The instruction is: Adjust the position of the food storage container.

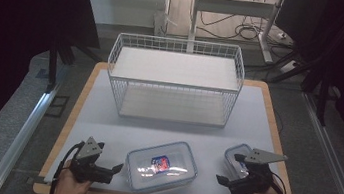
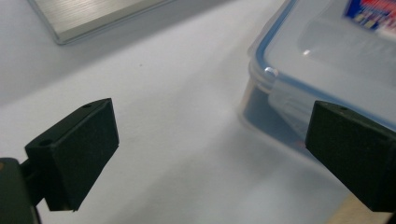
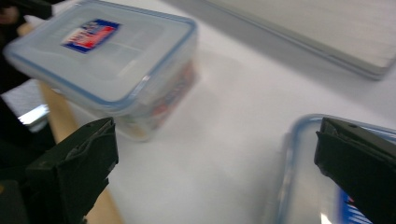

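Left tool (image 1: 118, 167), right tool (image 1: 222, 179): wide open, empty.

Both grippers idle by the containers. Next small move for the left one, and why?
Probably ease the left gripper rightward so its open jaws straddle the near edge of the large container. The jaws stand wide, nothing between them, and the container sits just beside one jaw, untouched.

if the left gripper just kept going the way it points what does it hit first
Probably the large lidded container: the left gripper points at its near side with jaws open. Depth is unclear, so it could clip only the container's corner.
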The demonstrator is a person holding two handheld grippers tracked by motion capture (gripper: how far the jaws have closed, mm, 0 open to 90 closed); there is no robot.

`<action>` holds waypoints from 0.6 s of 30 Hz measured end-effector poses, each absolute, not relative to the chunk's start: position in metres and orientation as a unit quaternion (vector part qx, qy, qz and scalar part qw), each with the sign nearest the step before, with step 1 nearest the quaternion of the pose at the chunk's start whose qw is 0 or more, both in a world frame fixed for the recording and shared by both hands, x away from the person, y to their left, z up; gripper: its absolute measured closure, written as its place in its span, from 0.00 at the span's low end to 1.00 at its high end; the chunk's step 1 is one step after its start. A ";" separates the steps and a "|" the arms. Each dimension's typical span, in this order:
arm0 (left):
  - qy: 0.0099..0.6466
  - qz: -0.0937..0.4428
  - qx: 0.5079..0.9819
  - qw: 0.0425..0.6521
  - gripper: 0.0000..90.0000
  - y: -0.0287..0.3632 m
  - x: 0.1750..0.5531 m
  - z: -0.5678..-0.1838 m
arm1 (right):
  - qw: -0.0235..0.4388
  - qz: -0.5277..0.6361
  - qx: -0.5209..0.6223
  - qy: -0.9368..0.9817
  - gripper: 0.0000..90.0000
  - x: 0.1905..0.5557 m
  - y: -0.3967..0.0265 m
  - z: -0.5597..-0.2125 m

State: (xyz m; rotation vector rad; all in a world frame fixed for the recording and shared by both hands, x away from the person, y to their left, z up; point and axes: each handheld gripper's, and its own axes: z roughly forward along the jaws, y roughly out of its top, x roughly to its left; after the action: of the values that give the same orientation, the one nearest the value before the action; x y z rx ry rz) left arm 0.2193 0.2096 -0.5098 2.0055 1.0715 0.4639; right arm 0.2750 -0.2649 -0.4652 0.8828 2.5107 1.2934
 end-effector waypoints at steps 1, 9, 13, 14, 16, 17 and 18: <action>0.421 0.191 0.796 0.391 0.03 0.208 0.219 -0.510 | 0.091 0.435 0.297 0.845 0.00 0.275 -0.265 -0.465; 0.431 0.189 0.791 0.391 0.03 0.211 0.218 -0.512 | 0.123 0.449 0.324 0.823 0.00 0.278 -0.262 -0.469; 0.432 0.183 0.791 0.393 0.04 0.212 0.219 -0.513 | 0.128 0.442 0.334 0.823 0.00 0.280 -0.261 -0.473; 0.430 0.184 0.792 0.393 0.03 0.211 0.218 -0.513 | 0.127 0.439 0.337 0.823 0.00 0.280 -0.261 -0.473; 0.420 0.179 0.795 0.399 0.02 0.209 0.216 -0.511 | 0.127 0.434 0.333 0.827 0.00 0.280 -0.259 -0.475; 0.420 0.179 0.795 0.399 0.03 0.209 0.216 -0.511 | 0.127 0.434 0.333 0.827 0.00 0.280 -0.259 -0.475; 0.418 0.174 0.797 0.400 0.03 0.208 0.215 -0.511 | 0.128 0.434 0.331 0.828 0.00 0.279 -0.258 -0.475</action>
State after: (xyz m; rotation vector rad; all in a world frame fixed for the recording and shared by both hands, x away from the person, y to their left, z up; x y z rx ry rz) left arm 0.2154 0.2083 -0.5108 2.0161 1.0574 0.4414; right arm 0.2794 -0.2583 -0.4746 0.9642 2.4076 1.2627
